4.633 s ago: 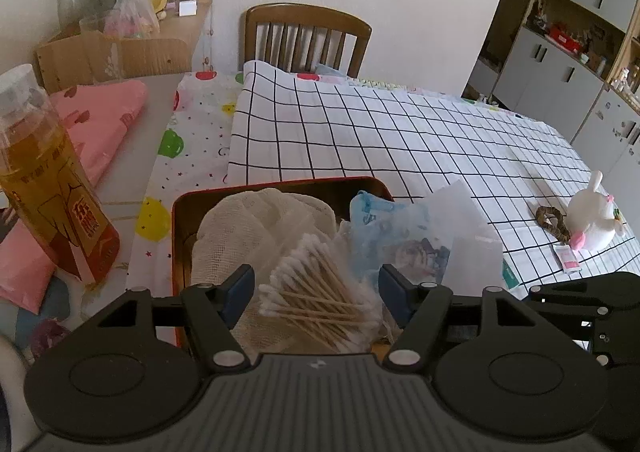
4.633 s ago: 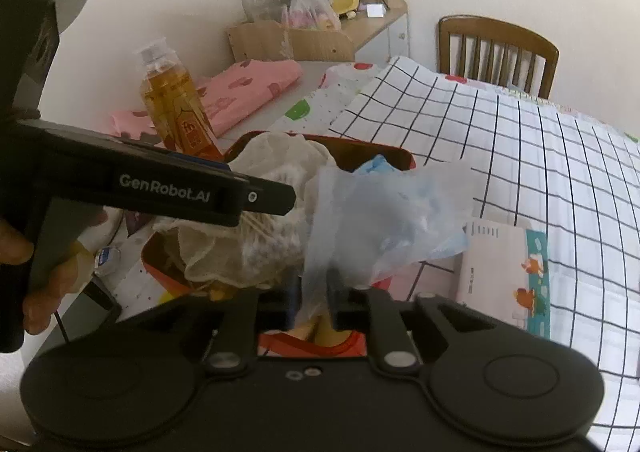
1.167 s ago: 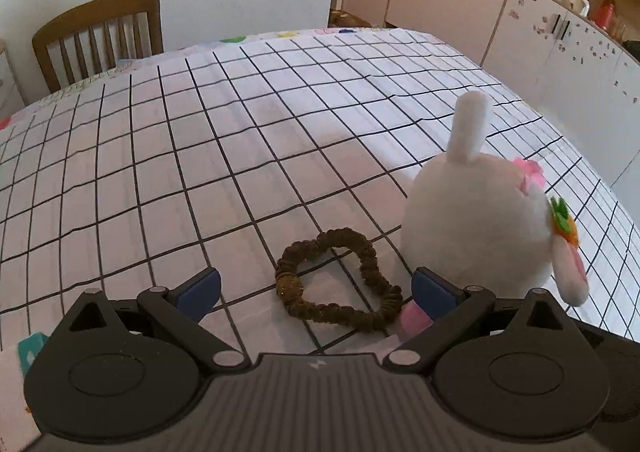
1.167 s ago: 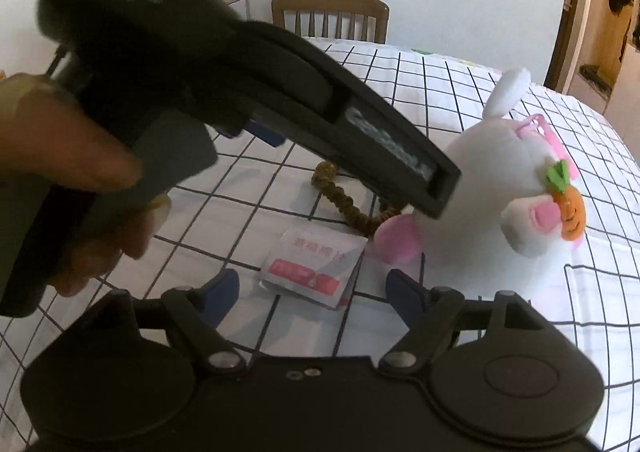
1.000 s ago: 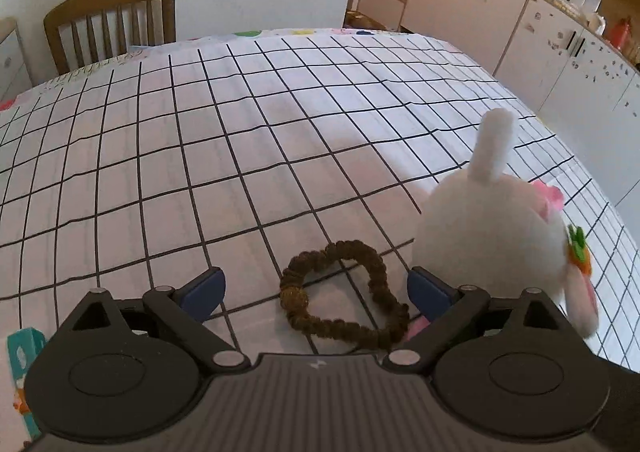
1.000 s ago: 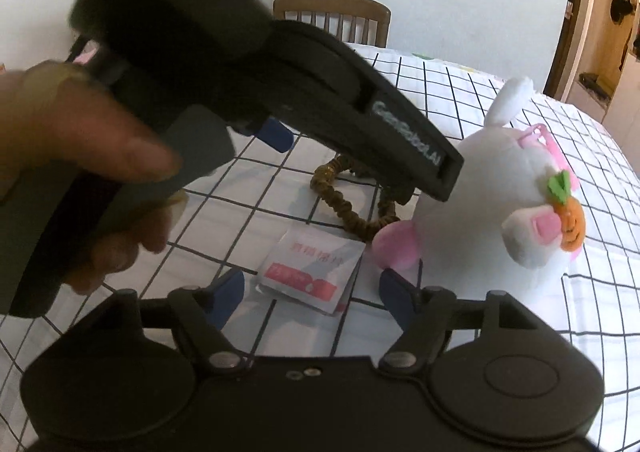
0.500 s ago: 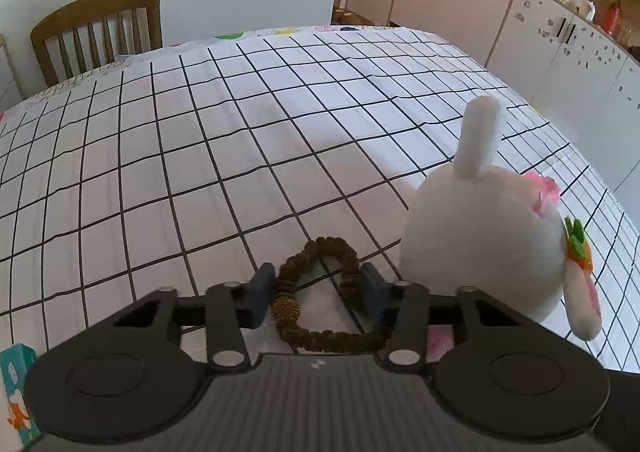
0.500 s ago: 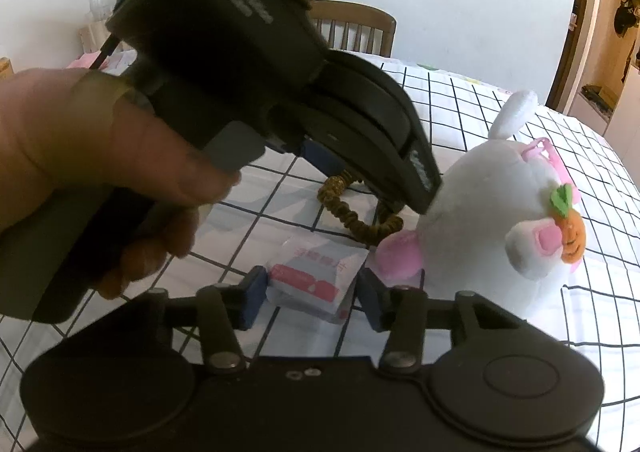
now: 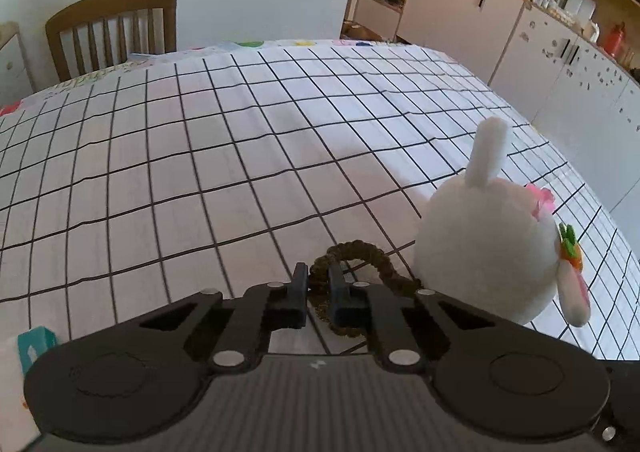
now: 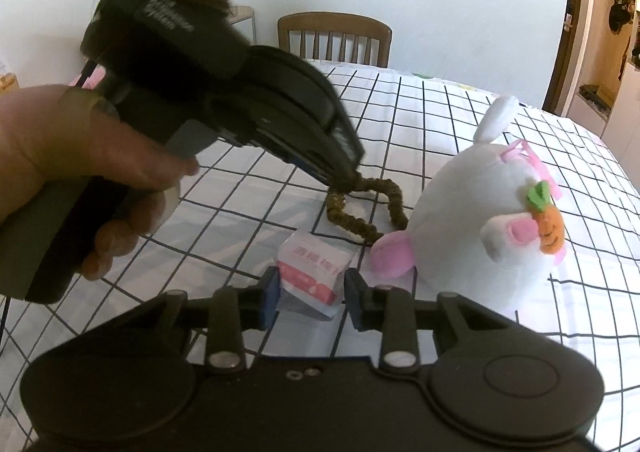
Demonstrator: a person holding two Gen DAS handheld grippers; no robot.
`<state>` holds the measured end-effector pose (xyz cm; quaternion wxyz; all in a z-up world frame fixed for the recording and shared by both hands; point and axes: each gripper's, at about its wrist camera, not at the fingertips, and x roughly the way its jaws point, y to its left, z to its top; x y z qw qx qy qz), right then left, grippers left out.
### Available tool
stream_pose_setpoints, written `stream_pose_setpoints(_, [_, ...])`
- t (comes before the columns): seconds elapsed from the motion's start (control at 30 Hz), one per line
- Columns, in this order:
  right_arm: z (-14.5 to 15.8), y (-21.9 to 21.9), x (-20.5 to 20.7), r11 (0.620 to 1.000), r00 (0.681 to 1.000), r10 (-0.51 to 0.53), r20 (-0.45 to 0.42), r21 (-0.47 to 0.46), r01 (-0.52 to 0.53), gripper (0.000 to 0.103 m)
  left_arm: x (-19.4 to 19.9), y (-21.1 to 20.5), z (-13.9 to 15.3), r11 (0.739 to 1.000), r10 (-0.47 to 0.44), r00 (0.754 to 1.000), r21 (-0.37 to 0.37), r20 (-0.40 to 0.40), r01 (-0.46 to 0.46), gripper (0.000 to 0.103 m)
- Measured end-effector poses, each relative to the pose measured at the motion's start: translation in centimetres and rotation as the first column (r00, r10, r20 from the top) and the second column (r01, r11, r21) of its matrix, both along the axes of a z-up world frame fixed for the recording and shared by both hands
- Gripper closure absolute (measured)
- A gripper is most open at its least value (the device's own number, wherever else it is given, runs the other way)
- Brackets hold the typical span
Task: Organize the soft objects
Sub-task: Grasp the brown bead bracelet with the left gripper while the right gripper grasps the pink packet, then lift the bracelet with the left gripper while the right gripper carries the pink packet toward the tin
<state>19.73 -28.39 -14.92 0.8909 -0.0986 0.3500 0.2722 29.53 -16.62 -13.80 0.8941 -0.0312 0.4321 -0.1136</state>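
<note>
A brown hair scrunchie [image 9: 362, 252] lies on the black-and-white checked tablecloth [image 9: 200, 156], next to a white plush rabbit [image 9: 492, 248]. My left gripper [image 9: 318, 284] is shut on the scrunchie's near loop. In the right wrist view the scrunchie [image 10: 366, 208] hangs from the left gripper's tip, touching the rabbit [image 10: 472, 228]. My right gripper [image 10: 308, 292] is shut on a small white and pink sachet [image 10: 312, 272], which buckles upward between the fingers just in front of the rabbit's pink foot.
A wooden chair [image 9: 112, 28] stands at the table's far edge. White cabinets [image 9: 520, 36] line the right wall. A teal-printed card [image 9: 32, 340] lies at the left near edge. The person's hand [image 10: 80, 172] holds the left gripper.
Both grippers came from the tray of soft items to the rabbit. In the last half second the left jaws closed on the scrunchie and the right jaws closed on the sachet, crumpling it.
</note>
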Motion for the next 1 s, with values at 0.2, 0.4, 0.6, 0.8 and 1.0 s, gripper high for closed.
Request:
stream_pose_setpoints(0.2, [1.0, -1.8, -0.2, 1.0, 1.0, -0.012, -0.003, 0.02, 0.012, 0.07, -1.2, 1.1, 1.1, 1.0, 0.021, 1.0, -0.02, 0.022, -0.021, 0.093])
stream_pose_setpoints(0.4, [2.3, -3.3, -1.1, 0.999, 1.0, -0.024, 0.006, 0.04, 0.024, 0.07, -2.9, 2.6, 3.3, 0.998, 0.052, 0.997, -0.051, 0.059, -0.049, 0.093])
stream_pose_setpoints(0.6, [4.4, -4.3, -2.3, 0.998, 1.0, -0.013, 0.025, 0.059, 0.012, 0.07, -5.2, 4.1, 5.7, 0.993, 0.078, 0.994, -0.095, 0.082, -0.07, 0.093])
stream_pose_setpoints(0.8, [5.7, -4.1, -3.3, 0.998, 0.999, 0.018, 0.047, 0.064, -0.021, 0.07, -7.7, 5.1, 7.6, 0.99, 0.09, 0.99, -0.118, 0.107, -0.078, 0.094])
stream_pose_setpoints(1.0, [5.5, -4.4, -4.2, 0.998, 0.999, 0.015, 0.038, 0.053, -0.017, 0.07, -8.6, 5.5, 7.2, 0.994, 0.075, 0.994, -0.081, 0.08, -0.068, 0.093])
